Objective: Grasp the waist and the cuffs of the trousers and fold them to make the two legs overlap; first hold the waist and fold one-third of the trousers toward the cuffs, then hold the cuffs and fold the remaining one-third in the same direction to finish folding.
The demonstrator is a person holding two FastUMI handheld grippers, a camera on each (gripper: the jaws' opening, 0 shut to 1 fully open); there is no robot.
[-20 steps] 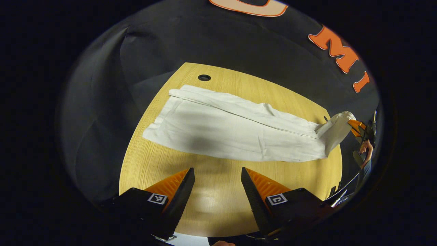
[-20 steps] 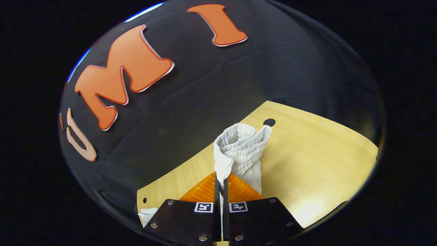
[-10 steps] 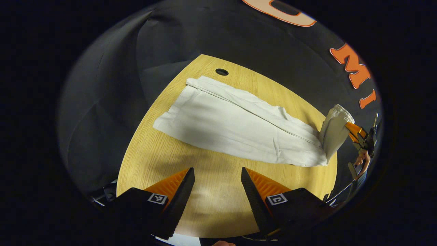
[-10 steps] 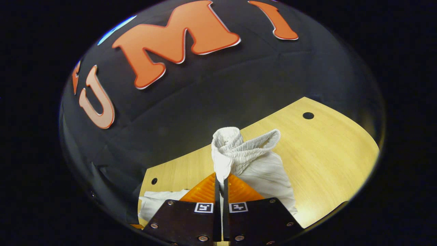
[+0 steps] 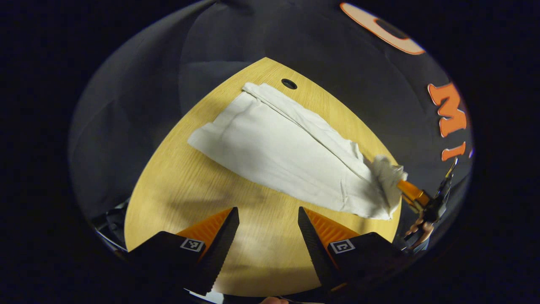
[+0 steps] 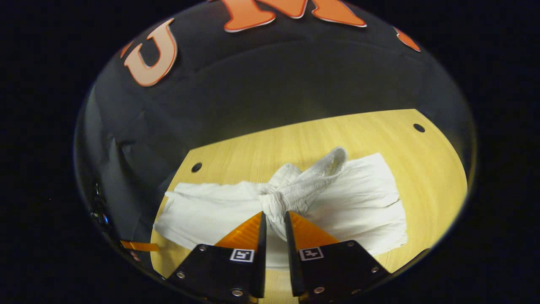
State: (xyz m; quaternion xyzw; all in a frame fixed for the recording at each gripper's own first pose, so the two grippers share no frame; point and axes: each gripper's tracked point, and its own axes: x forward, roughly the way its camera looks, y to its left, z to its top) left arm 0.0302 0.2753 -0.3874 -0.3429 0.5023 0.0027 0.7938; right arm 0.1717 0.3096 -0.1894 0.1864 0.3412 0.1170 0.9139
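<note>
Here the right tool, nearly closed, pinches the bunched waist at frame centre; carry it low over the trousers on the table, laying flat. Left tool gapes empty.

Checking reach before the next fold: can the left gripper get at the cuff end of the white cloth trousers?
Probably yes: the left gripper is open above bare wooden table, with nothing between it and the cuff end of the white cloth trousers.
</note>
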